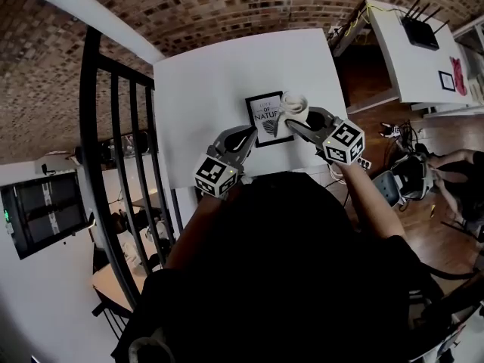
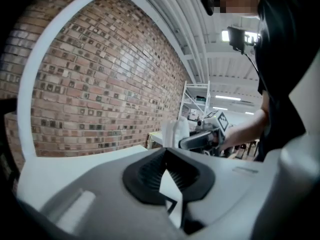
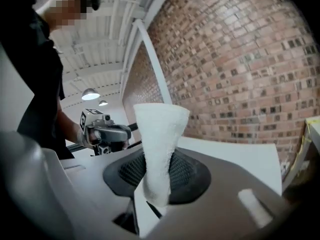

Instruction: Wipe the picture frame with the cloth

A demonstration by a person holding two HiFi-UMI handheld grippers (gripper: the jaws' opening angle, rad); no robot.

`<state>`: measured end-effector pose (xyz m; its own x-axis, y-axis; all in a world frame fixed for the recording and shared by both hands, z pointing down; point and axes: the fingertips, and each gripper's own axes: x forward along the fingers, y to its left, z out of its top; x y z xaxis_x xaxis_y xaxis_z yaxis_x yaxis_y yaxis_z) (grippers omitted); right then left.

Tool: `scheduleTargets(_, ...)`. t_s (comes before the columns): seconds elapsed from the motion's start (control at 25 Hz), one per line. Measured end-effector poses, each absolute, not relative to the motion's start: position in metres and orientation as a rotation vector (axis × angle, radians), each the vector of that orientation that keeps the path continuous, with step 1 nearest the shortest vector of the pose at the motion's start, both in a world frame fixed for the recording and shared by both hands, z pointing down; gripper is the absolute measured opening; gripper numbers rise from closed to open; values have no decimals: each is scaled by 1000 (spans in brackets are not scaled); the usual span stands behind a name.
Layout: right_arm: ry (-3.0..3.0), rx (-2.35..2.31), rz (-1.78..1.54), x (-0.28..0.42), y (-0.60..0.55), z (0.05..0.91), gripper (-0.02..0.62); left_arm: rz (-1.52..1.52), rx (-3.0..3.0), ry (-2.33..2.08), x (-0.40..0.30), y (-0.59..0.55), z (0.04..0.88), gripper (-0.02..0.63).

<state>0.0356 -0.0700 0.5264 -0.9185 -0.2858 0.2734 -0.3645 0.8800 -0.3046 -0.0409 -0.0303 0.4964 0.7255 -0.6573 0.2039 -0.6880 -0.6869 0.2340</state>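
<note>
The picture frame [image 1: 266,123], black-edged with a white print, lies on the white table [image 1: 212,82] between my two grippers. My left gripper [image 1: 248,133] meets its left edge. In the left gripper view a thin white piece with a black edge [image 2: 170,191] sits pinched between the left gripper's [image 2: 167,174] pads. My right gripper [image 1: 292,120] is shut on a white cloth [image 1: 296,104] at the frame's upper right corner. The cloth [image 3: 157,144] stands up out of the right gripper's [image 3: 157,179] jaws. Each gripper shows in the other's view: the right gripper [image 2: 200,140] and the left gripper [image 3: 107,133].
A black metal railing [image 1: 113,165] runs along the left of the table. A second white table [image 1: 408,59] with a black router [image 1: 420,30] stands at the right, with cables on the wooden floor below. A brick wall [image 2: 100,84] rises behind the table.
</note>
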Motion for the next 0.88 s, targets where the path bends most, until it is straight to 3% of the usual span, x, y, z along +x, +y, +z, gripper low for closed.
scheduleTargets(0.32,-3014,459,219,26,-49,442,107,54,2701,-1067,-34,-20,453,0)
scheduleTargets(0.88,-2991,301,174,15,-32,448,106,92,2714,-1069,-27,-19,456,0)
